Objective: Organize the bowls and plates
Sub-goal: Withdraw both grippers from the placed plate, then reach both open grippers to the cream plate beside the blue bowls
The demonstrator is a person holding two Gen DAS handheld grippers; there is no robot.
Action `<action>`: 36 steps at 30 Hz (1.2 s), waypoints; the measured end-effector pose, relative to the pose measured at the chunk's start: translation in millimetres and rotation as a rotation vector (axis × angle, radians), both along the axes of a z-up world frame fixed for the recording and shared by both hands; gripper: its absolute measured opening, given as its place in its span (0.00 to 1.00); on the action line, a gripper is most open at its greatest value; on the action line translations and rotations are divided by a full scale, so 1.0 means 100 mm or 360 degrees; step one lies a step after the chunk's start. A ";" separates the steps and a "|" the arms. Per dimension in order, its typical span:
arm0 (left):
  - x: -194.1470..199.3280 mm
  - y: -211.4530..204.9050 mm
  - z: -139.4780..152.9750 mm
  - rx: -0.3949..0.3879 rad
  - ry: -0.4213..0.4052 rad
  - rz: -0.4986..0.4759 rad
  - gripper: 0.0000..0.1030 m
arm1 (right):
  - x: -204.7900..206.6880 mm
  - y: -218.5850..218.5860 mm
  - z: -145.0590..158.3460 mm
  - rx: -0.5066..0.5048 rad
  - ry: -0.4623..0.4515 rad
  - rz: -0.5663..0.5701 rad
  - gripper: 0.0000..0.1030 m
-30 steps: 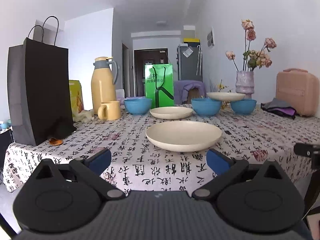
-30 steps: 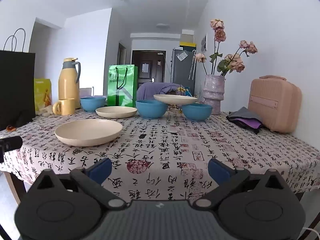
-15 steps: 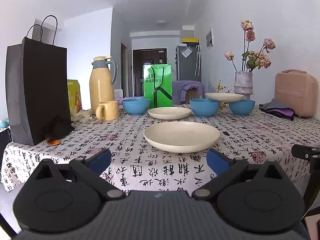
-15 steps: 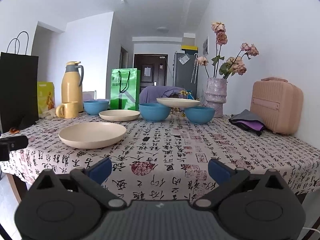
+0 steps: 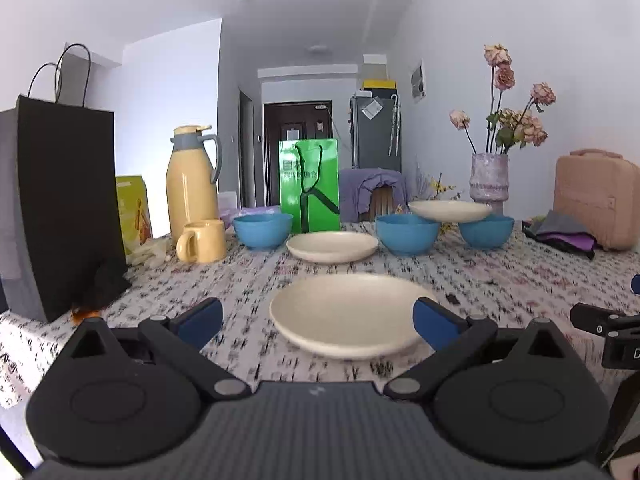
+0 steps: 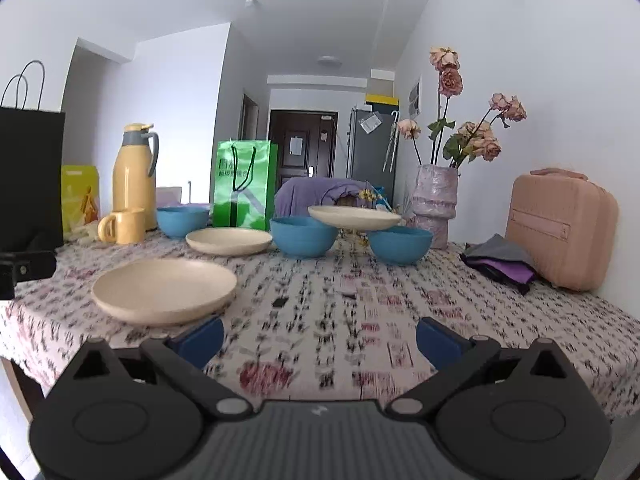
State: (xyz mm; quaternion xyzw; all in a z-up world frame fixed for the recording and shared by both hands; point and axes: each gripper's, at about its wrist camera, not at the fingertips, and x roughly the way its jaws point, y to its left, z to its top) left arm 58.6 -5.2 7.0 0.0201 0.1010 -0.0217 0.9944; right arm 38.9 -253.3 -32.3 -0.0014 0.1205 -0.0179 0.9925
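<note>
Cream-coloured and shallow, the nearest plate lies on the patterned desk straight ahead of the left tool, whose blue-tipped fingers stand spread wide with nothing between them; the plate's near rim sits between the two fingertips in that view, though whether they touch it cannot be told. Beyond it lies a second cream plate, flanked by a blue bowl to the left and another blue bowl to the right. A third cream plate rests on top, bridging that right-hand bowl and a third blue bowl.

From the right tool, also spread open and empty over bare cloth, the nearest plate lies ahead and to the left, just beyond the left fingertip.

Further off stand a yellow mug, a yellow thermos, a green bag, a black bag, a vase of dried roses and a pink case.
</note>
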 end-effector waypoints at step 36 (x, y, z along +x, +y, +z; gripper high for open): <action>1.88 -0.15 0.48 0.0034 0.0097 0.0056 1.00 | 1.89 -0.49 0.54 0.0083 0.0008 0.0069 1.00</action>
